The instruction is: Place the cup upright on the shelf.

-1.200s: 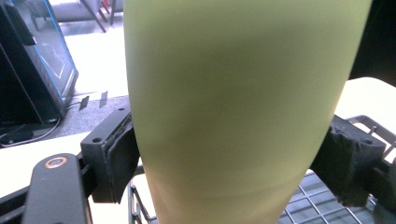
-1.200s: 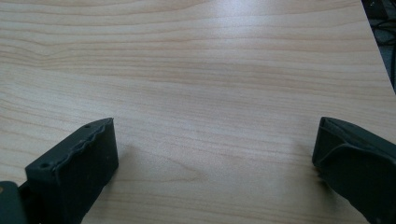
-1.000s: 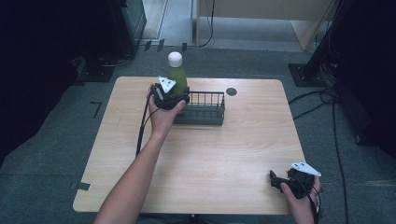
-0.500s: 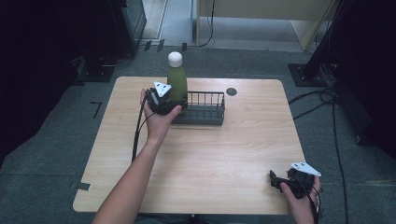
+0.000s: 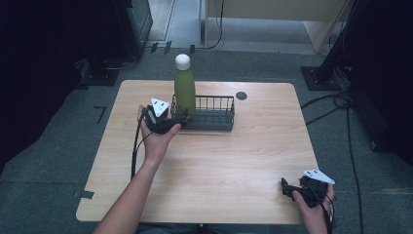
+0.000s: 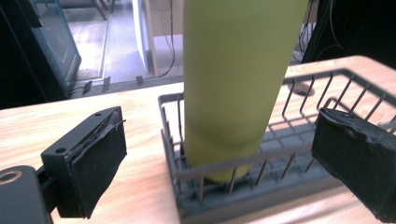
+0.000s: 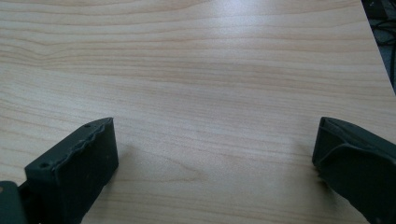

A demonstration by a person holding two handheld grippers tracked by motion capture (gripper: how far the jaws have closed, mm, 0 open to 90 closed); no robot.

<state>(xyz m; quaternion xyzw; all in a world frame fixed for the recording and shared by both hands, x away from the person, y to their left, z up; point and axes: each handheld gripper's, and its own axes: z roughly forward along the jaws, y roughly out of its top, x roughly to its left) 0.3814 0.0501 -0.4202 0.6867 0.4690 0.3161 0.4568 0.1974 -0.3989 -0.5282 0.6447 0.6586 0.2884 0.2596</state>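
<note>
Two open tools; bottle (image 5: 185,90) in basket (image 5: 214,119)

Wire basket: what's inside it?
One green bottle with a white cap stands upright at the left end of the wire basket. The rest looks empty. The bottle's base is partly screened by the wires in the left gripper view.

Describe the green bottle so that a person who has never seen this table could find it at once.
On the wooden table, look toward the far edge for a dark wire basket. The green bottle stands upright in the basket's left end, just ahead of the open left gripper. It is the tallest thing there, matte green with a round white cap.
</note>
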